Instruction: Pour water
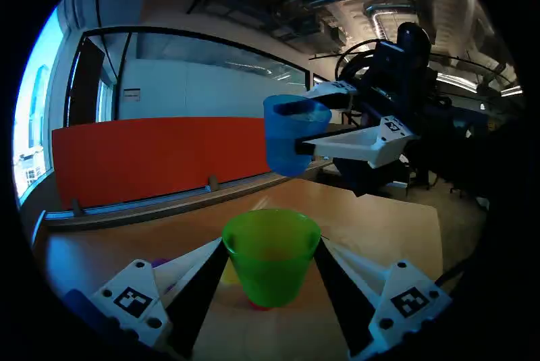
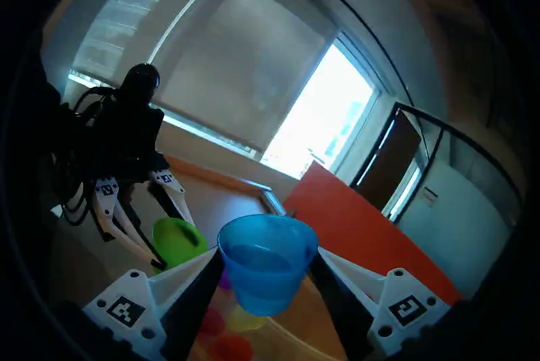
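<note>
At lower centre of the left gripper view, the left gripper (image 1: 271,247) clamps the green cup (image 1: 271,273) by both fingers, with the table (image 1: 385,226) behind, while higher, right of centre, the right gripper (image 1: 300,125) grips the blue cup (image 1: 289,142) holding water (image 2: 260,261).

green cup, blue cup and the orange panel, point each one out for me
green cup (image 1: 271,279), left gripper view, on its front wall below the rim
blue cup (image 2: 267,288), right gripper view, on its front wall below the rim
orange panel (image 1: 162,155), left gripper view, on the middle of its face
</note>
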Tool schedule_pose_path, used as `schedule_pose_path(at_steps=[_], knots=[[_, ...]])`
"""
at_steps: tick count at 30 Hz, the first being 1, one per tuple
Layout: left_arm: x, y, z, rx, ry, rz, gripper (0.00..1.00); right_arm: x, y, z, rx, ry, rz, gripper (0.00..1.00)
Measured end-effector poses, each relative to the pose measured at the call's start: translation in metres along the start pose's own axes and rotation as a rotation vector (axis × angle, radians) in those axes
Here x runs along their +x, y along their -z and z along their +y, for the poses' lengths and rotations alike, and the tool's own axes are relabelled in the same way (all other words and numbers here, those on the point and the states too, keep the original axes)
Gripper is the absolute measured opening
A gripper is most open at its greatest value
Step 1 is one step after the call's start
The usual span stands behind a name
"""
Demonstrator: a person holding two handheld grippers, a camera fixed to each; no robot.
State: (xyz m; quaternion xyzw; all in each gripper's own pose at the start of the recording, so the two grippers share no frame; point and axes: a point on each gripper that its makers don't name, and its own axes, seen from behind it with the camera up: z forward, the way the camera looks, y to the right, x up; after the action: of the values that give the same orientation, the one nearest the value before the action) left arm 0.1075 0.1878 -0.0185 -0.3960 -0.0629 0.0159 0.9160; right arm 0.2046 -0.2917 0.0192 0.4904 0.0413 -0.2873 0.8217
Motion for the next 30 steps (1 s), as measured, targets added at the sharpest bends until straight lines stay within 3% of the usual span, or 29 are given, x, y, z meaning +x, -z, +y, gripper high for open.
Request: schedule_pose_path(at_steps=[30], knots=[[0.0,0.004,-0.002,0.001,-0.015,-0.003,0.87,0.016,-0.017,0.0,0.016,0.163,-0.009,0.89]])
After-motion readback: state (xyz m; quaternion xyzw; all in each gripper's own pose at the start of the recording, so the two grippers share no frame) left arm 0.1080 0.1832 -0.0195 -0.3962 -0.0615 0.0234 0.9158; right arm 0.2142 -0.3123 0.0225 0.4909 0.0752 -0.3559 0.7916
